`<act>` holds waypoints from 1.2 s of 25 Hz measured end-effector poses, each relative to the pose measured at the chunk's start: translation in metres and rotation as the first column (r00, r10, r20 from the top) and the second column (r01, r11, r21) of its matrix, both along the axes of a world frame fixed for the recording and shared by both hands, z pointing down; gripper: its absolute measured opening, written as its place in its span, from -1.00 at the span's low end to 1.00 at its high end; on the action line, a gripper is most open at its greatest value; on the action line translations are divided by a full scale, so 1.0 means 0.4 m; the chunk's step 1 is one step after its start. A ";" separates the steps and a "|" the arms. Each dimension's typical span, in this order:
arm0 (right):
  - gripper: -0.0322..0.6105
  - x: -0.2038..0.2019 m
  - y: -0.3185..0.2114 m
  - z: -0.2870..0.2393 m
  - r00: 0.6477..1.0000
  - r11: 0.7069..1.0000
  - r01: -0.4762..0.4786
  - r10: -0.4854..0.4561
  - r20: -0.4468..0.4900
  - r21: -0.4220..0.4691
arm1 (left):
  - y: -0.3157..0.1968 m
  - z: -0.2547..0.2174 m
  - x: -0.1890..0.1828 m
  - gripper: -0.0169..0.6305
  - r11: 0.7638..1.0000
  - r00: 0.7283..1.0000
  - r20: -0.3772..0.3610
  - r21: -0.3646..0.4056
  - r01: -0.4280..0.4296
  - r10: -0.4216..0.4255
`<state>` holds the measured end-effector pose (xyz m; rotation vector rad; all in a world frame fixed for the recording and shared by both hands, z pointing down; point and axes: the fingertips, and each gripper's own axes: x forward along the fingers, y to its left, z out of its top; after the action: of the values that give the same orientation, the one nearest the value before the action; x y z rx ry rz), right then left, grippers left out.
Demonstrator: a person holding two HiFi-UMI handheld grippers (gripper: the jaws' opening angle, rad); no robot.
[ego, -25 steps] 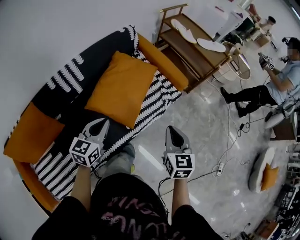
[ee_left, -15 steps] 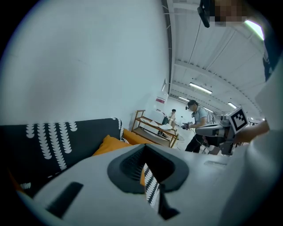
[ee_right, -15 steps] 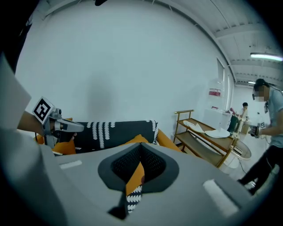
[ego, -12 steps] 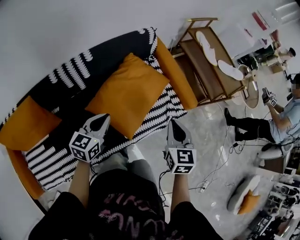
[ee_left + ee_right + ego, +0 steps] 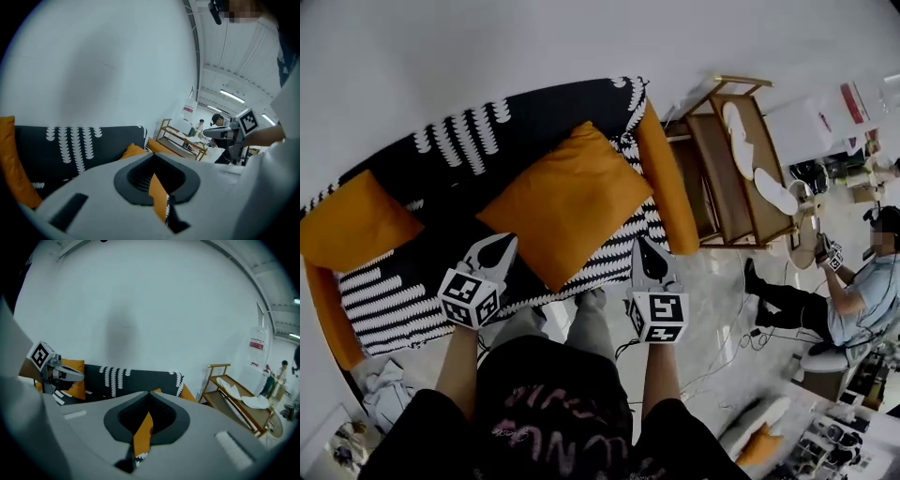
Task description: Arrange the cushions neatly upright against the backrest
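Note:
A large orange cushion (image 5: 572, 202) lies flat and askew on the middle of the black-and-white patterned sofa seat (image 5: 389, 300). A second orange cushion (image 5: 352, 220) leans at the sofa's left end by the dark backrest (image 5: 487, 131). My left gripper (image 5: 499, 242) is shut and empty, over the seat just left of the large cushion's near corner. Shut and empty too, my right gripper (image 5: 639, 246) hovers at the sofa's front edge, by that cushion's right side. In the left gripper view the cushion (image 5: 157, 192) shows beyond the shut jaws.
An orange armrest (image 5: 666, 187) closes the sofa's right end. Beside it stands a wooden rack (image 5: 741, 169) with white items. A person (image 5: 862, 291) sits at the far right holding grippers. Cables lie on the floor, and another orange cushion (image 5: 759, 445) sits at lower right.
Both grippers have swung toward the sofa. The right one has come from over the bare floor to the sofa's front edge beside the large cushion. Both stay shut.

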<state>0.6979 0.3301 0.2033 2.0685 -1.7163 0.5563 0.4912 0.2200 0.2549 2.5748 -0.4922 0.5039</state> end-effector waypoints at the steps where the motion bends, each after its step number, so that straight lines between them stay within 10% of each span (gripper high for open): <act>1: -0.86 0.011 -0.021 0.005 1.000 1.000 0.026 -0.026 -0.004 -0.003 | -0.008 0.007 0.003 -0.95 1.000 1.000 0.004 -0.002 0.021 -0.021; 9: -0.86 0.129 -0.195 0.097 0.970 0.970 0.242 -0.241 0.034 -0.036 | -0.054 0.070 0.044 -0.95 0.968 0.968 0.052 -0.033 0.248 -0.247; 30: -0.82 0.305 -0.456 0.522 0.826 0.786 0.563 -0.543 0.149 -0.257 | -0.056 0.428 0.076 -0.92 0.756 0.766 0.224 -0.147 0.638 -0.603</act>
<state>0.8200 0.1475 0.4120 1.2618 -2.0192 0.6385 0.5216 0.1974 0.4259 1.9941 -1.2296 0.4874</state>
